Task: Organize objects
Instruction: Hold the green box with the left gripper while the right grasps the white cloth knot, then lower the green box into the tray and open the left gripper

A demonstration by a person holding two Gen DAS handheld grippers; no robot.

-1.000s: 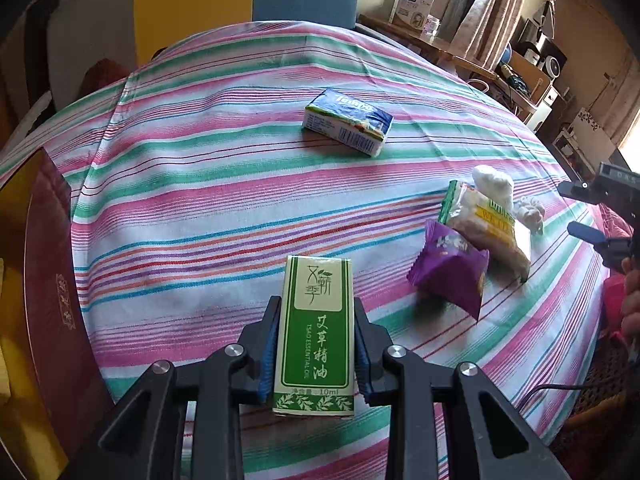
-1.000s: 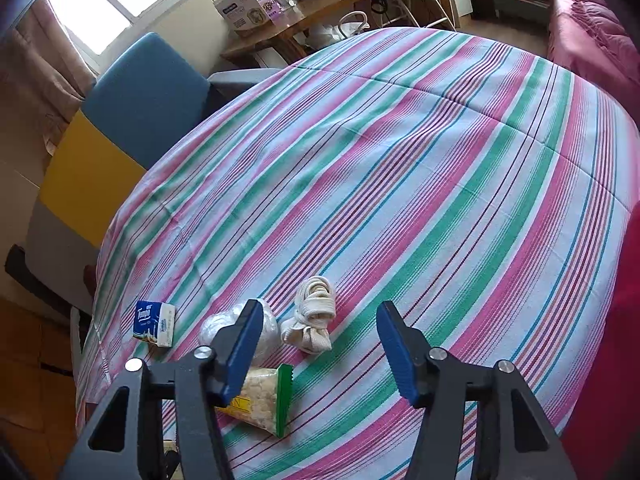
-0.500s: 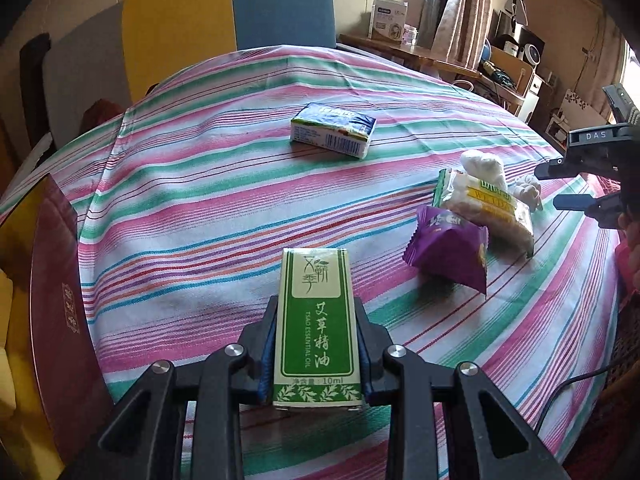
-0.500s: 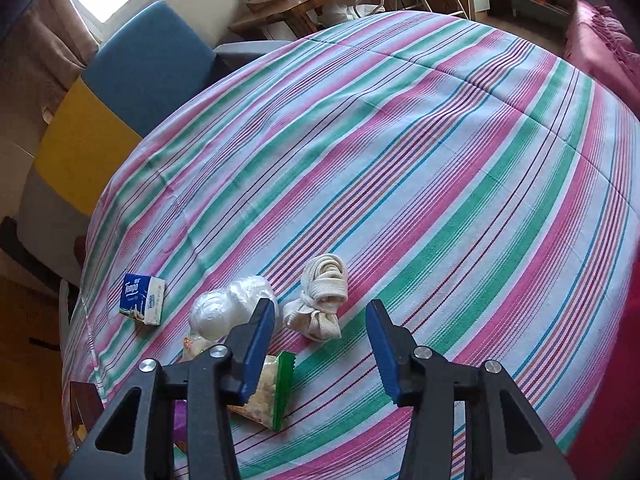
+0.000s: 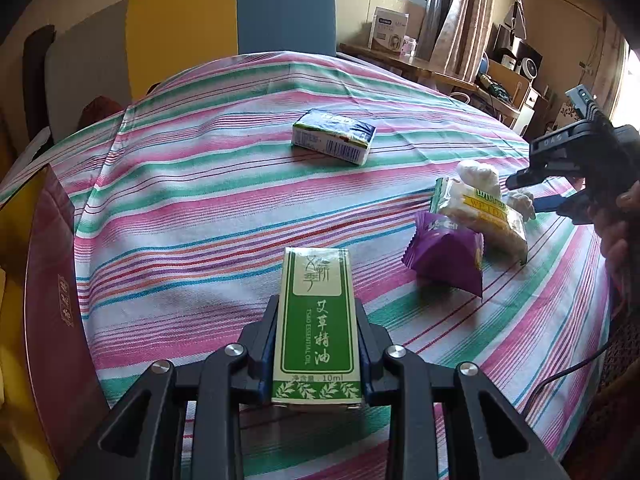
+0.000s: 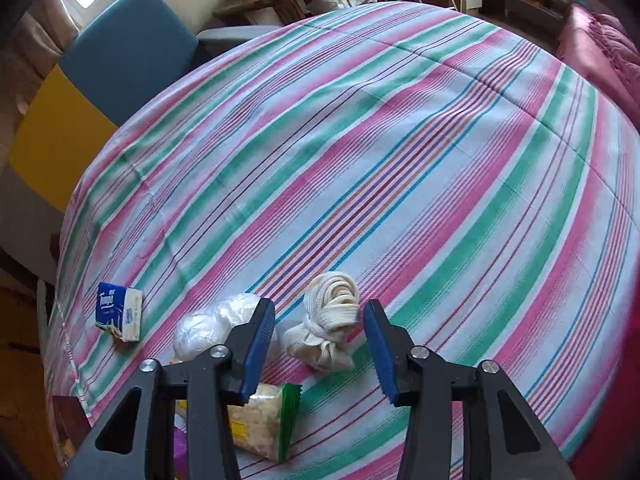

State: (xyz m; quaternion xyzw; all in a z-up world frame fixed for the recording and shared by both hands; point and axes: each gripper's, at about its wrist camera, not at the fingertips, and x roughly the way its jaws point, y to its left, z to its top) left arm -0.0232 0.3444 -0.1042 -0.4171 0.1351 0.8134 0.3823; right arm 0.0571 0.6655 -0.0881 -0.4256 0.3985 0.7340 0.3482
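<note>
My left gripper (image 5: 316, 314) is shut on a tall green and white essential-oil box (image 5: 316, 280), held above the striped tablecloth (image 5: 200, 208). My right gripper (image 6: 318, 314) hovers over a cream rope bundle (image 6: 328, 320), which lies between its blue pads. Its jaws are closing, and a gap still shows on the left side of the bundle. In the left wrist view the right gripper (image 5: 536, 196) sits at the far right, beside the same bundle (image 5: 520, 200).
A white plastic wad (image 6: 216, 324), a green-edged snack packet (image 5: 484, 216) and a purple packet (image 5: 444, 256) cluster near the rope. A blue tissue pack (image 5: 332, 136) lies further back. A dark red box (image 5: 48, 300) stands at the left table edge. A chair (image 5: 240, 20) is behind.
The right gripper's jaws have narrowed a lot and it has come down closer around the rope bundle. The left gripper keeps hold of the green box and has tilted up slightly.
</note>
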